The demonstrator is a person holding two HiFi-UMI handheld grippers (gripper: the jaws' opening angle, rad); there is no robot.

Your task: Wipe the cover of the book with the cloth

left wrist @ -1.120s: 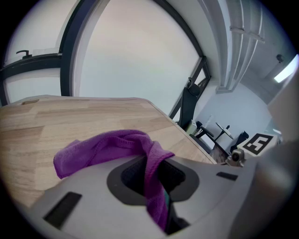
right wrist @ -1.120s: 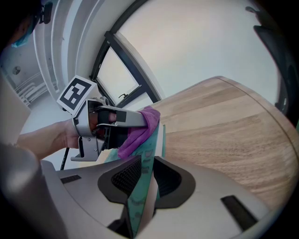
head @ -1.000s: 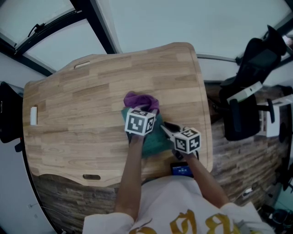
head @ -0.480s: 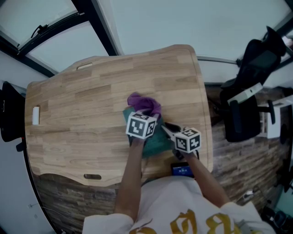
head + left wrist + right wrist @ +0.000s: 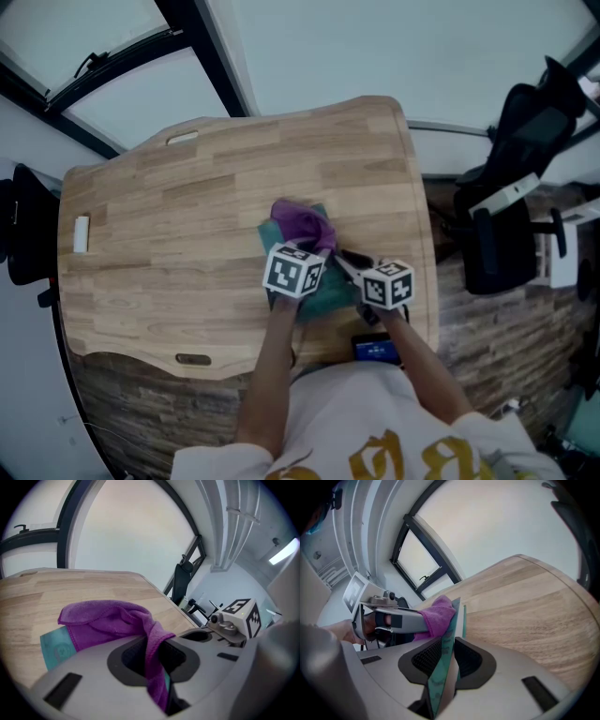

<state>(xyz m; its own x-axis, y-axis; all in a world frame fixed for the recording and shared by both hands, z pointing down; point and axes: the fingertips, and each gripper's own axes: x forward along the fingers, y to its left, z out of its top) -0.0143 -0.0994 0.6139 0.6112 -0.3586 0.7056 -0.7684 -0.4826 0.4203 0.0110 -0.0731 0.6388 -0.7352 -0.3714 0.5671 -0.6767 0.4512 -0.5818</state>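
Here the right tongs pinch the book steady near the counter's front edge, so the left tongs, clamping the cloth, can wipe.

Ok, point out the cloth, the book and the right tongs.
cloth [image 5: 105, 618]: left gripper view, on the bunched purple fold.
book [image 5: 330, 292]: head view, on the bare teal cover.
right tongs [image 5: 445, 660]: right gripper view, midway between the tips clamping the book.

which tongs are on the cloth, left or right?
The left tongs: they are shut on the purple fabric cloth, which drapes onto the thin teal book. The right tongs clamp that book's edge instead.
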